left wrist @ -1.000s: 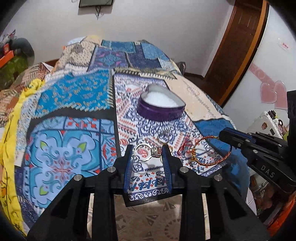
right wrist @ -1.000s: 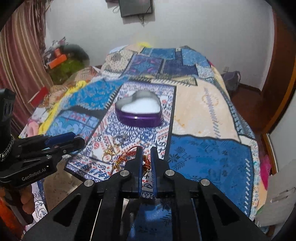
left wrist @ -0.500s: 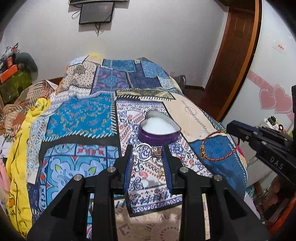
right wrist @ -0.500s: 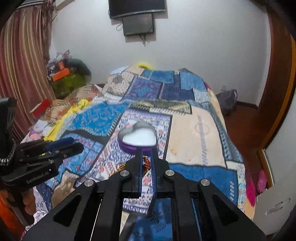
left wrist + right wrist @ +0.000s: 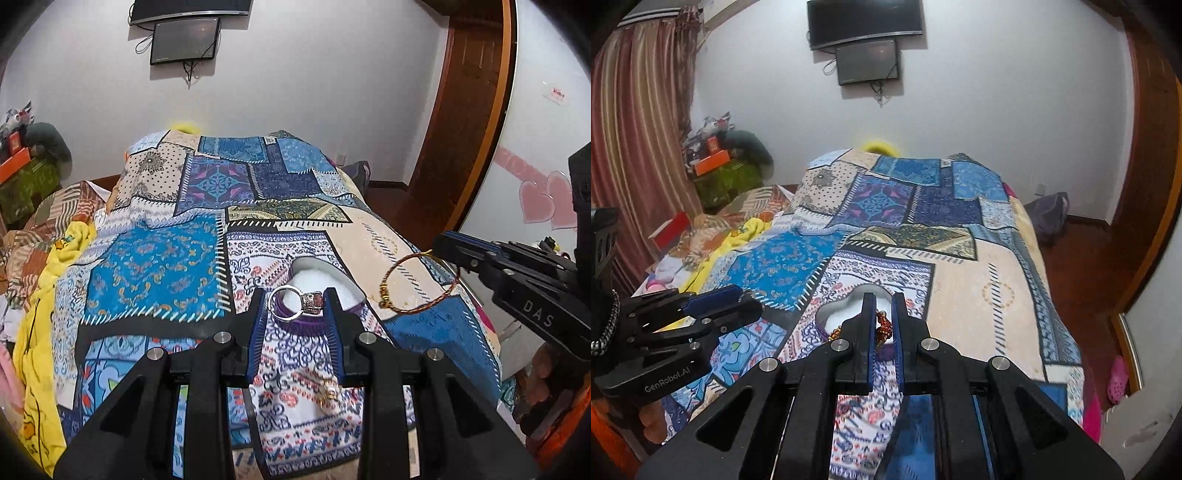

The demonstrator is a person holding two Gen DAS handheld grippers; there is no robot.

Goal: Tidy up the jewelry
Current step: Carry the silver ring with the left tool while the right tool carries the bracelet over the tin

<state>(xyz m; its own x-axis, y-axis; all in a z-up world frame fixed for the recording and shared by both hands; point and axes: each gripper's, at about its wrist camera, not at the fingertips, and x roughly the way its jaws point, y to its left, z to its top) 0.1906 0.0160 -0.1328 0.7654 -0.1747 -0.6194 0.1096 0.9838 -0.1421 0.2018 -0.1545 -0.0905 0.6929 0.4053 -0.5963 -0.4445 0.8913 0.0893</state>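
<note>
My left gripper (image 5: pixel 296 301) is shut on a silver ring with a reddish stone (image 5: pixel 295 302) and holds it in the air in front of the purple heart-shaped box with white lining (image 5: pixel 321 281) on the bed. My right gripper (image 5: pixel 883 314) is shut on a red and gold bangle (image 5: pixel 882 326), which hangs from its tip at the right of the left wrist view (image 5: pixel 413 284). The box shows just beyond the right fingers (image 5: pixel 834 315). A gold piece of jewelry (image 5: pixel 328 393) lies on the patterned cloth below the left gripper.
The bed is covered by a blue patchwork blanket (image 5: pixel 155 266). A yellow cloth (image 5: pixel 40 332) lies along its left side. A wooden door (image 5: pixel 469 110) stands at the right. A screen (image 5: pixel 868 66) hangs on the far wall. Clutter sits by the curtain (image 5: pixel 639 129).
Both grippers have risen and tilted up from the bed, carrying the ring and the bangle. The box now appears lower and closer behind the fingertips.
</note>
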